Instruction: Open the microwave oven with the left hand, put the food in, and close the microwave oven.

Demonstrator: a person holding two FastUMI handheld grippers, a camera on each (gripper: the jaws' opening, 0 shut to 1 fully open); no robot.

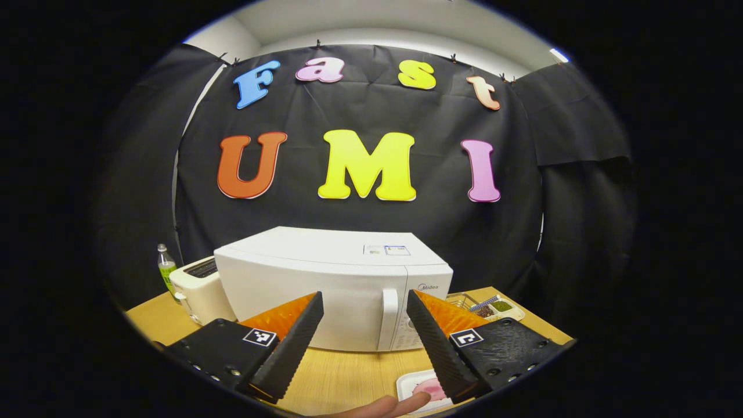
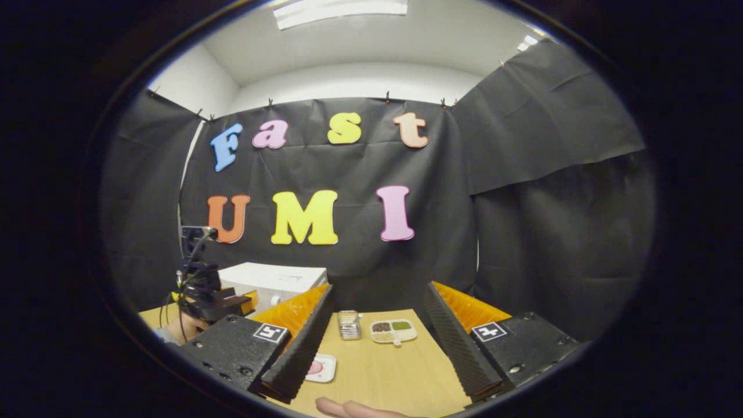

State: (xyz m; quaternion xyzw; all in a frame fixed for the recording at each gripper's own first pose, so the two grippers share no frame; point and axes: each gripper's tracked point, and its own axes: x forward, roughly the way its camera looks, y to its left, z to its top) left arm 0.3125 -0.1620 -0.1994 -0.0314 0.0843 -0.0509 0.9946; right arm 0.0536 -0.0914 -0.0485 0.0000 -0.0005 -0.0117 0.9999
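Left tool [image 1: 363,302] is held level and released, aimed at the closed microwave [image 1: 334,287] on the worktop [image 1: 342,377]. Right tool [image 2: 377,296] is also released. The food plate [image 1: 419,388] sits at 5 o'clock, partly hidden behind a finger [image 1: 444,348].

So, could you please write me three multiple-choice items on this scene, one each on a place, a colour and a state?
1. What stands beside the microwave, between it and the bottle?
A. a toaster
B. a kettle
C. a pot

2. What colour is the microwave's casing?
A. black
B. white
C. red

3. How is the microwave's door?
A. wide open
B. taken off
C. closed

Answers: 1 A, the toaster sits against that side. 2 B, its top and front are white. 3 C, the door lies flush with the handle untouched, and the left tongs are open short of it.
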